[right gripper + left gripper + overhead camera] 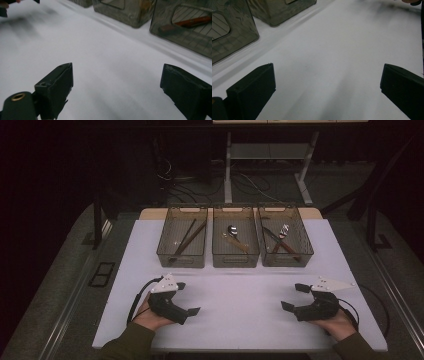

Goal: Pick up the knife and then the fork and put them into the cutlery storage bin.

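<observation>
Resting low in the frame, your left hand-held gripper [187,297] and right hand-held gripper [294,296] were released, empty; utensils lay in three bins [235,254] at upper centre, so you needed an approach from above.

Dim room, dark floor [60,270], metal frame legs [228,175] behind, tangled cables [180,182], white tabletop [240,305]

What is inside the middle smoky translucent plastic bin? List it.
The middle smoky translucent plastic bin holds a shiny metal spoon and a pale wooden stick. Its tinted front wall dims anything lying lower.
</observation>
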### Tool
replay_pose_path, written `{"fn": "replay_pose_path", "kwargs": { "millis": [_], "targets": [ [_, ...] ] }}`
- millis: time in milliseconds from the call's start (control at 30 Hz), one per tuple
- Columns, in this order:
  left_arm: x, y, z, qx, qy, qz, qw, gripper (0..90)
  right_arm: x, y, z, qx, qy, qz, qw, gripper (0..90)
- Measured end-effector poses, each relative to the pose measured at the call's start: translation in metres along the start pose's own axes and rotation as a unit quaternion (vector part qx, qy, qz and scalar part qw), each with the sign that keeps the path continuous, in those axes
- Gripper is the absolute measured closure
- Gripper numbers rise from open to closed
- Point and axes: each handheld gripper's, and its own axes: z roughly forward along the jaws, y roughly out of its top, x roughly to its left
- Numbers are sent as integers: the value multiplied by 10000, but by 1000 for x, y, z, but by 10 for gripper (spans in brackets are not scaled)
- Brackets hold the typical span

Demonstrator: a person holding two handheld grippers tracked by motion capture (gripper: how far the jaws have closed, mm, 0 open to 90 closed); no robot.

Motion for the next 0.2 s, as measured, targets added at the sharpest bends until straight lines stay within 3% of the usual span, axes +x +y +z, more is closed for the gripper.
{"fn": "replay_pose_path", "kwargs": {
  "millis": [200],
  "targets": [
    [1, 0, 0, 21, -10, 15, 10000, 0, -1, -1, 0, 7, -15, -12, 10000, 114]
  ]
}}
